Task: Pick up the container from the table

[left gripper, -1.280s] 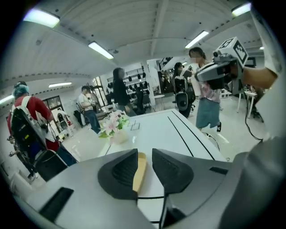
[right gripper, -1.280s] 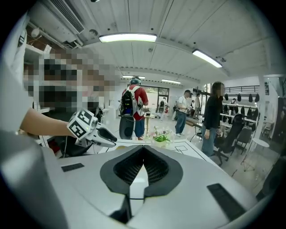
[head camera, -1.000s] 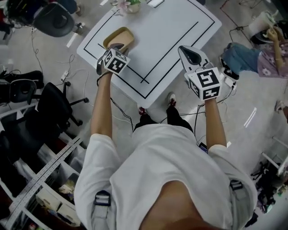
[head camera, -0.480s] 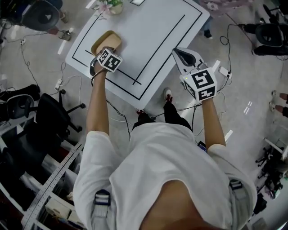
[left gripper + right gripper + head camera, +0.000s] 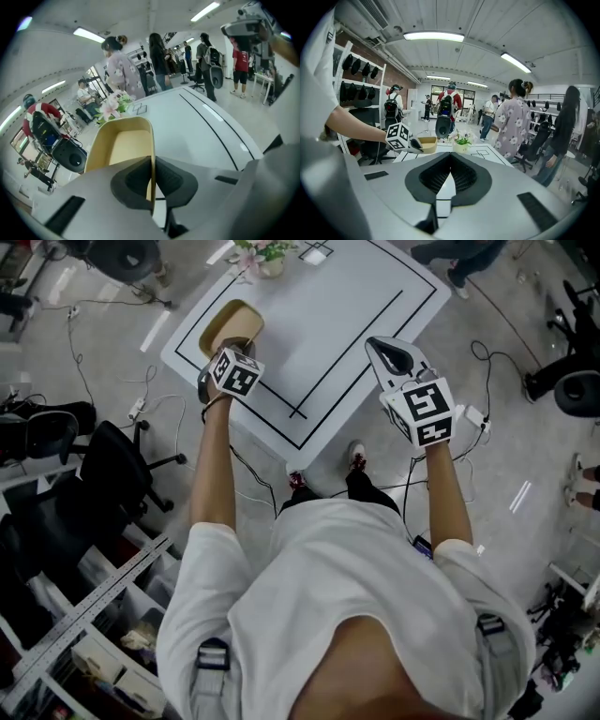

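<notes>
A tan, rounded-rectangle container [image 5: 229,322] is at the left corner of the white table [image 5: 337,315]. My left gripper [image 5: 234,348] is at its near end, shut on the near wall. In the left gripper view the thin wall of the container [image 5: 123,145] stands upright between the two dark pads of the left gripper [image 5: 151,180]. I cannot tell whether the container rests on the table or hangs just above it. My right gripper [image 5: 389,352] hovers over the table's right edge, shut with nothing in it. Its view shows the right gripper [image 5: 451,176], and far off the container [image 5: 425,143].
A small pot of flowers [image 5: 267,257] stands at the table's far corner. Black lines mark out rectangles on the tabletop. Office chairs [image 5: 112,474], cables and a shelf rack lie on the floor to the left. Several people [image 5: 513,126] stand beyond the table.
The head view has swung, shifting the table in the frame. Both grippers keep their places relative to the table, the left still at the container's near end.
</notes>
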Action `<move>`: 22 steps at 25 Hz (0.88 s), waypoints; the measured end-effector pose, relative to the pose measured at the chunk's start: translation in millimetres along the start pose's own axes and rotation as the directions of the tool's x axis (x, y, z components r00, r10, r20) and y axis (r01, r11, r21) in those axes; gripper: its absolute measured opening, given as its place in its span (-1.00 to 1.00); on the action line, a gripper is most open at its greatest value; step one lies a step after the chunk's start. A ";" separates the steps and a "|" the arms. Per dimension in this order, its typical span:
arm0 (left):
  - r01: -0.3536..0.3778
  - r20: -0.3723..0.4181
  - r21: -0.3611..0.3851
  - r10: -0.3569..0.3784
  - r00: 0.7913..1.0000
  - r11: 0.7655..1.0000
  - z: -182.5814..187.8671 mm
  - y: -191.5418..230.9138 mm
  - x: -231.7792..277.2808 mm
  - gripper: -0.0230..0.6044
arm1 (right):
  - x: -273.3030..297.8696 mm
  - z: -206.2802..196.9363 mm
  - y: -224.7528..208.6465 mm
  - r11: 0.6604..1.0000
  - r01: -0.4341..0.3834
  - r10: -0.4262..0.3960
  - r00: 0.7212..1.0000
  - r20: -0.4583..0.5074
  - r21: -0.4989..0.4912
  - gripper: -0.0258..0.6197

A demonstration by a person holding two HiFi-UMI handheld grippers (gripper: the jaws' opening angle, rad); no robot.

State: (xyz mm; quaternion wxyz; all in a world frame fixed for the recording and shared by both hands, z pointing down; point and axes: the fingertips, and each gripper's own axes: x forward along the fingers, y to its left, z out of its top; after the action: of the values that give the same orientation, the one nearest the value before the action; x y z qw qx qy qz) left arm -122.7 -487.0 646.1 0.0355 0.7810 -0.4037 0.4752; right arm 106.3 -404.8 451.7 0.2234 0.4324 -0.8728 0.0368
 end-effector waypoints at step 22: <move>-0.290 0.519 -0.234 0.372 0.769 0.928 79.6 31.0 -303.2 -0.86 | -32.8 114.6 41.7 0.974 0.037 0.007 0.981 0.195 -0.223 -0.88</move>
State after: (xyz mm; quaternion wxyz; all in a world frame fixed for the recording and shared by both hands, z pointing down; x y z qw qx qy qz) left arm -153.9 -361.8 358.7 -0.1127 0.7967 -0.5601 0.1970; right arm 50.4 -384.1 340.4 0.1852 0.4125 -0.8855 -0.1066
